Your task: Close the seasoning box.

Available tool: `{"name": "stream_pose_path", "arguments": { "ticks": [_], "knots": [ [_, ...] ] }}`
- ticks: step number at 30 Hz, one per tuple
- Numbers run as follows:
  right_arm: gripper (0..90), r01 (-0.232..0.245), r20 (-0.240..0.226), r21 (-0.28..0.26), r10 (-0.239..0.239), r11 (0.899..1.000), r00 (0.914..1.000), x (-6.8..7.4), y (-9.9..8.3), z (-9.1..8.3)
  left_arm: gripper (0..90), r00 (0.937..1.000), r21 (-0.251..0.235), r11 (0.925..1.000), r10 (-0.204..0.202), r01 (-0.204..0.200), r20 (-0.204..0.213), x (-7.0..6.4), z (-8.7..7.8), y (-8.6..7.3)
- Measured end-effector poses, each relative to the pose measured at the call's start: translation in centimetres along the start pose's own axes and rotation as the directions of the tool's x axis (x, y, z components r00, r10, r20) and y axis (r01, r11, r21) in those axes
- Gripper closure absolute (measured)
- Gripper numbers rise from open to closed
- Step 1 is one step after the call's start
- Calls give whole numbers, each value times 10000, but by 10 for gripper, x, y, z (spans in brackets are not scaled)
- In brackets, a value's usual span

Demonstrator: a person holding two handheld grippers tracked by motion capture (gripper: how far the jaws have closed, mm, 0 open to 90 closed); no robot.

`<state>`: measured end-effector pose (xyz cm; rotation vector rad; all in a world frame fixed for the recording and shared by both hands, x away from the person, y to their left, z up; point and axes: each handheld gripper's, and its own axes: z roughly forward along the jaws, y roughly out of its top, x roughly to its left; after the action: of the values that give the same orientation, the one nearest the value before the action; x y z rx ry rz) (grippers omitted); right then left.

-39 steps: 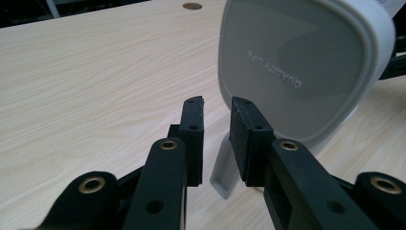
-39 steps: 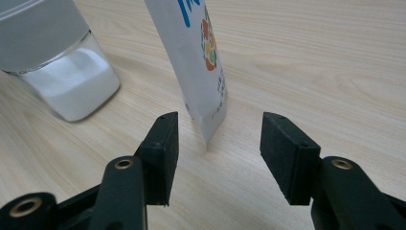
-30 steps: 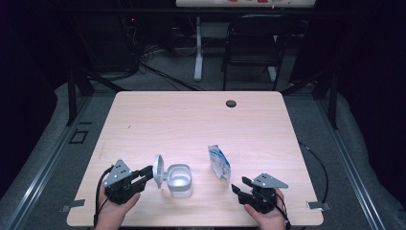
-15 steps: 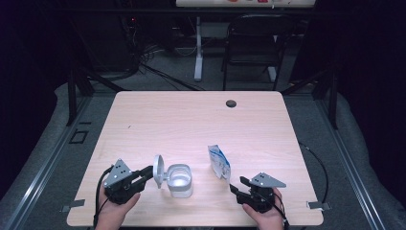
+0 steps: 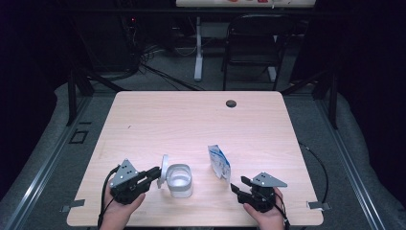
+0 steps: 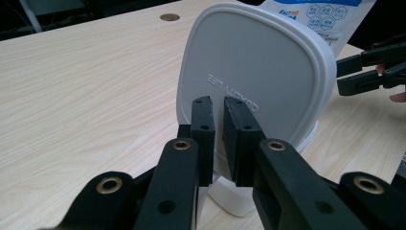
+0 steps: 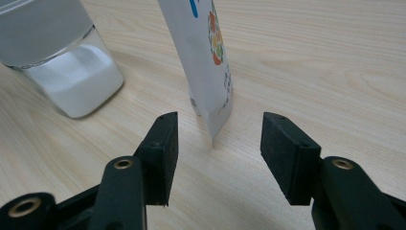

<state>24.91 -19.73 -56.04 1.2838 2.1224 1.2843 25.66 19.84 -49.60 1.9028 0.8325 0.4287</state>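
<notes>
A white square container [image 5: 180,180] stands near the table's front edge, its hinged lid [image 5: 164,170] flipped up on its left side. My left gripper [image 5: 154,172] reaches the lid from the left. In the left gripper view its jaws [image 6: 218,110] are closed to a narrow slit against the lid's outer face [image 6: 258,62]; nothing shows clearly between them. A white and blue pouch [image 5: 219,161] stands upright to the container's right. My right gripper [image 5: 238,184] is open just in front of it. The pouch's lower corner [image 7: 206,57] sits ahead of the gap between the open jaws [image 7: 218,129].
A dark round grommet [image 5: 231,103] is set in the wooden table [image 5: 191,124] near its far edge. A chair [image 5: 253,43] and cables stand on the floor beyond. The container [image 7: 67,72] holds white powder, left of the pouch in the right gripper view.
</notes>
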Motion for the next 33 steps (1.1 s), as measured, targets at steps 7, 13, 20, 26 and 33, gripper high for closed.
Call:
{"name": "stream_pose_path", "arguments": {
  "ticks": [7, 13, 20, 26, 33],
  "knots": [
    [479, -12, -14, 45, 12, 10000, 10000, 0, 0, 0, 830, 10000, -13, 10000, 24, -24, 44, -2, 2, 0],
    [479, -28, -8, 0, 28, 10000, 10000, 0, 0, 1, 830, 10000, 4, 10000, 16, -16, -23, -1, 0, 0],
    [479, 26, 5, 59, -26, 10000, 10000, 1, 0, 1, 830, 9999, -45, 10000, -61, 60, -100, 2, -3, 0],
    [479, 41, -13, 39, -41, 10000, 10000, 2, 0, 1, 826, 9995, -54, 9998, -199, 198, -248, 7, -7, -3],
    [479, 1, -1, -5, -1, 10000, 10000, 0, 1, -1, 813, 9985, -106, 9994, -338, 334, -428, 13, -8, -6]
  ]
}}
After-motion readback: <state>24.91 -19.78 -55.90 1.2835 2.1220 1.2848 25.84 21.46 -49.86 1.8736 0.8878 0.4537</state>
